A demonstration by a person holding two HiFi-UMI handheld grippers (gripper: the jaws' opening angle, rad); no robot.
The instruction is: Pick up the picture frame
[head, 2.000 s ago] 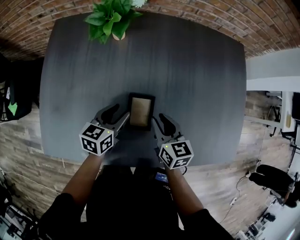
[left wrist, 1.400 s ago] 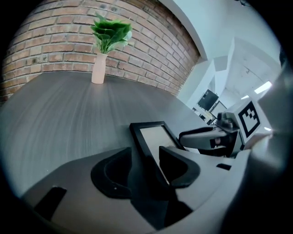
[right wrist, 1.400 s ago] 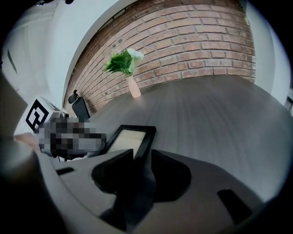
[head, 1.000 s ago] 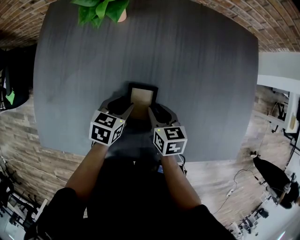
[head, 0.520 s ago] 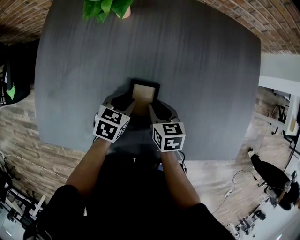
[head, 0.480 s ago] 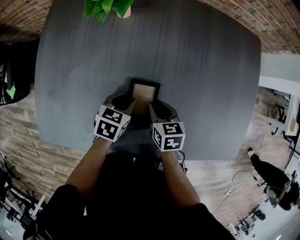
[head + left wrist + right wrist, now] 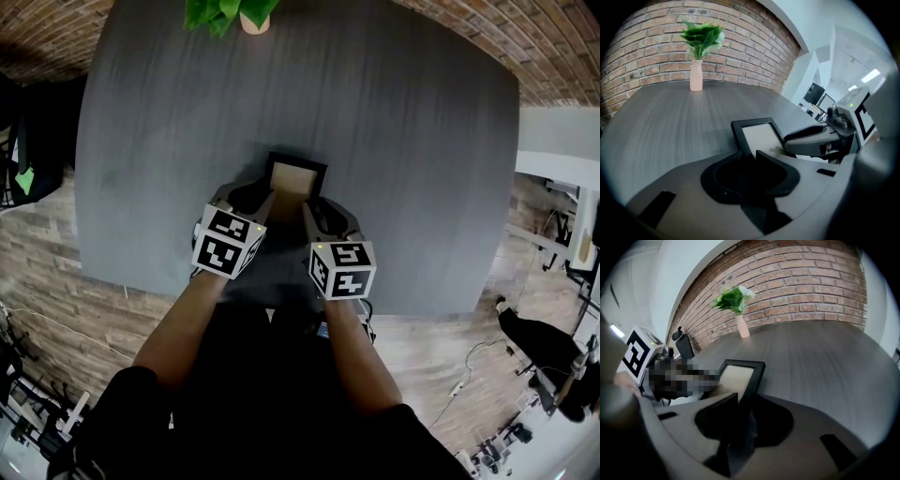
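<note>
- Dark grey, wood-grained desk (image 7: 422, 141) carries the picture frame (image 7: 292, 176), which has a black border and a beige insert. In the head view it sits just toward 6 o'clock from the desk's middle.
- The left hand-held gripper (image 7: 263, 199) meets the frame at its 8 o'clock side. Its jaws are closing, and the left gripper view shows the frame's left border between them with the pads against it.
- The right hand-held gripper (image 7: 310, 208) is at the frame's 4 o'clock side. The right gripper view shows its jaws pinching the frame's right border.
- The left cube (image 7: 228, 242) and the right cube (image 7: 342, 270) bear black-and-white square marker patterns, the only printed marks that can be made out.
- A green plant (image 7: 230, 9) stands at the desk's 12 o'clock edge, cut off in the head view. The gripper views show its pale pink vase (image 7: 696, 75) whole, with a red brick wall (image 7: 642, 51) behind.
- Only the left gripper view shows a dark screen (image 7: 813, 93) in a white room at 3 o'clock.
- Only the head view shows the person's forearms (image 7: 173, 328) and the wood-plank floor (image 7: 47, 253).
</note>
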